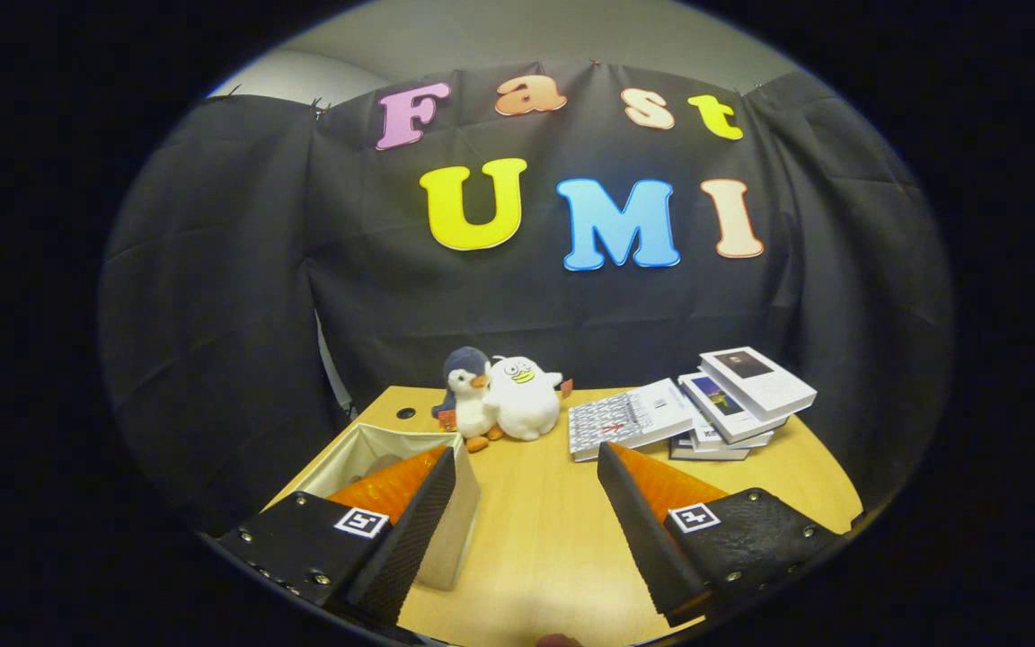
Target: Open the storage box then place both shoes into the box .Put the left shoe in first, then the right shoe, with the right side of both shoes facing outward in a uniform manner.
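A storage box (459,503) with pale fabric walls stands open-topped at the left of the wooden table (544,539), its near corner partly hidden behind the left finger of the hand-held gripper (526,530), whose two fingers are spread wide with nothing between them but bare tabletop. Something rounded and pale lies inside the box, too hidden to tell what it is; whether a shoe is already in there cannot be judged. Beyond the box, a plush penguin (466,395) and a white plush duck (525,397) sit touching each other against the black cloth wall, and to the right a patterned book (630,418) leans beside a loose stack of books (742,395). The risks look plain enough: the box's soft wall stands just beside the left finger, so a sideways move could nudge or fold it, or push the box toward the table's edge; a shoe lowered in without a clear look inside could land on whatever is there, or end up facing the wrong way; and a wide swing to the right might topple the leaning books.
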The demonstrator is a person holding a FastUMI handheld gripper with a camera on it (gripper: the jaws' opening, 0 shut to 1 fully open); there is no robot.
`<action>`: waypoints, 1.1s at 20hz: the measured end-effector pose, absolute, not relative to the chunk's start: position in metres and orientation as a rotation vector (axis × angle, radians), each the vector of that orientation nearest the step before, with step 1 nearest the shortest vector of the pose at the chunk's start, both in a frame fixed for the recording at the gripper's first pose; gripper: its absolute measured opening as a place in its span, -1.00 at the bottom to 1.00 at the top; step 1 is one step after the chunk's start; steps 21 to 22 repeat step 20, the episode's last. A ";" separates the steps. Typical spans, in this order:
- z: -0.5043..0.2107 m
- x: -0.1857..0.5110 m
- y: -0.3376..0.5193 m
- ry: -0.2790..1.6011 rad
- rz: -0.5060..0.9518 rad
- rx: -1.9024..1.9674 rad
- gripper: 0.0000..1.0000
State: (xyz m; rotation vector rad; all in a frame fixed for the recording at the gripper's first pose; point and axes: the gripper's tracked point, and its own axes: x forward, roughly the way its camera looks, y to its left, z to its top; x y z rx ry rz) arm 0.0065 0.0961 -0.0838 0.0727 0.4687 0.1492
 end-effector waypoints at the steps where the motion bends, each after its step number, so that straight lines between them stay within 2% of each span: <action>1: -0.081 0.006 0.082 0.459 0.124 0.062 0.96; 11: -0.050 -0.009 0.002 0.305 0.007 -0.002 0.95; 22: -0.038 -0.012 -0.015 0.236 -0.032 0.019 0.95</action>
